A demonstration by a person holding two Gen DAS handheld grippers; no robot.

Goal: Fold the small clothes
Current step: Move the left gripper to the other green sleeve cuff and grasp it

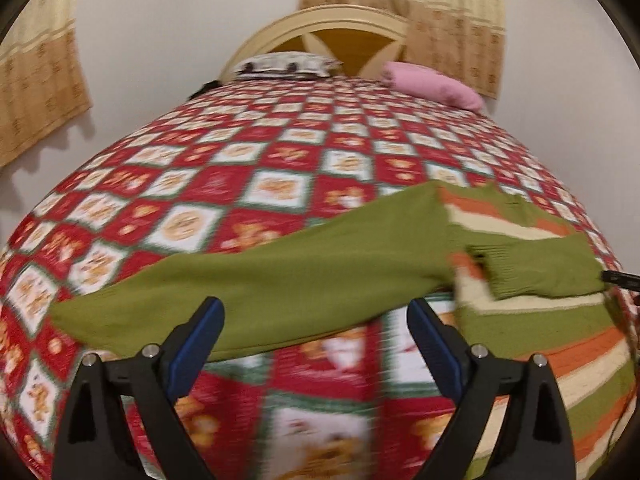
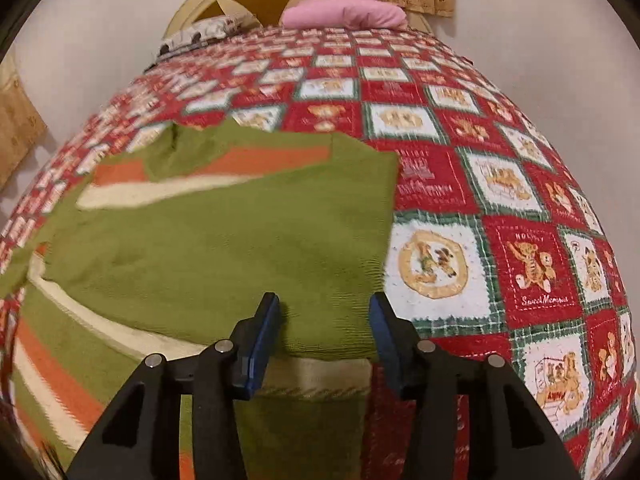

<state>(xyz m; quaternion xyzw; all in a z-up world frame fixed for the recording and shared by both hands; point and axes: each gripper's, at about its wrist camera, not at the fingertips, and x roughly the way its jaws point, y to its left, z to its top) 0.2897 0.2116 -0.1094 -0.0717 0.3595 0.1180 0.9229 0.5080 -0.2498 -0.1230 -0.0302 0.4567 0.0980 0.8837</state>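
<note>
A small green sweater (image 1: 520,280) with orange and cream stripes lies on a bed covered by a red, white and green checked bedspread (image 1: 240,184) printed with teddy bears. In the left wrist view, one plain green sleeve (image 1: 248,292) stretches flat toward the left across the bedspread, its cuff end lying well out from the striped body. The left hand-held gripper (image 1: 316,320) hangs over that sleeve with its blue-padded jaws spread wide and nothing clasped; the sleeve's lower edge runs between the two fingers, but the pads do not press on it. Further right, the other sleeve (image 1: 552,268) is folded in over the striped chest, its ribbed cuff resting on the stripes. In the right wrist view, that folded sleeve covers the upper part of the sweater, and the right hand-held gripper (image 2: 324,324) stands over its near edge, jaws partly apart, with a bunched fold of green knit between the blue pads; whether the pads actually pinch the cloth cannot be told. At the head of the bed lie a patterned pillow (image 1: 284,64) and a pink pillow (image 1: 436,84) before a cream headboard (image 1: 320,20), with beige curtains (image 1: 448,16) on the wall.
</note>
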